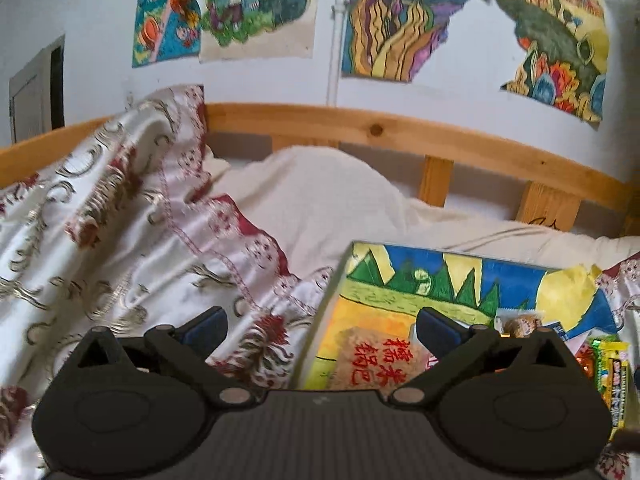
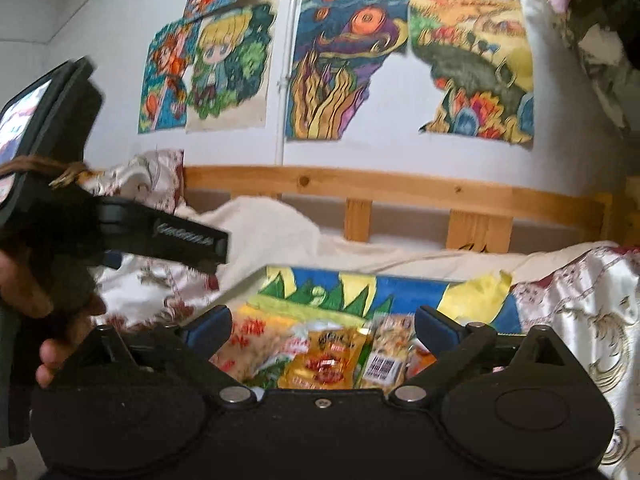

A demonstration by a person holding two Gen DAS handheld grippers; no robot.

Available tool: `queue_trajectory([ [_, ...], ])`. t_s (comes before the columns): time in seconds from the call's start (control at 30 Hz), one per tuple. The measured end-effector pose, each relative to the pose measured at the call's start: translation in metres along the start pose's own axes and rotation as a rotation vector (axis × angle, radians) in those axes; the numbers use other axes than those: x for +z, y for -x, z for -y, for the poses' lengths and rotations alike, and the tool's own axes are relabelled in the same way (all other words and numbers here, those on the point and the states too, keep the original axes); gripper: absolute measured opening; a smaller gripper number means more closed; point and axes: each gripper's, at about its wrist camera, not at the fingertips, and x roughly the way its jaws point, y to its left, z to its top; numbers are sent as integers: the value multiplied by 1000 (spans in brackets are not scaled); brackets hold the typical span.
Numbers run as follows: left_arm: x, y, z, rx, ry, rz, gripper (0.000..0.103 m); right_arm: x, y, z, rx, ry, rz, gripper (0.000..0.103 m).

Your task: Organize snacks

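Bare cream sheet (image 2: 304, 236) beyond the painted board (image 2: 416, 284), open to reach. Snack packets (image 2: 320, 360) crowding the board's near edge. Rumpled quilt (image 1: 120, 220) heaped left; wooden rail (image 2: 400, 192) blocking behind.

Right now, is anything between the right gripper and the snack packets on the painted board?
Nothing visible. The right gripper is open, and the snack packets lie directly beyond its fingers on the painted board. The left gripper is off to the left, out of that path.
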Motion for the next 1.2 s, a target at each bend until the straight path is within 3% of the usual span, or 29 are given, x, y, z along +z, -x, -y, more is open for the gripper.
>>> queue_trajectory([
  [0.3,0,53,-14,-6,16,56,102,19,41,7,-62,-15,64,102],
  [0.77,-37,163,-30,22,6,180,102,36,123,1,-140,-71,125,102],
  [1.2,-76,227,-68,14,50,187,102,22,204,-19,-153,-103,158,102],
])
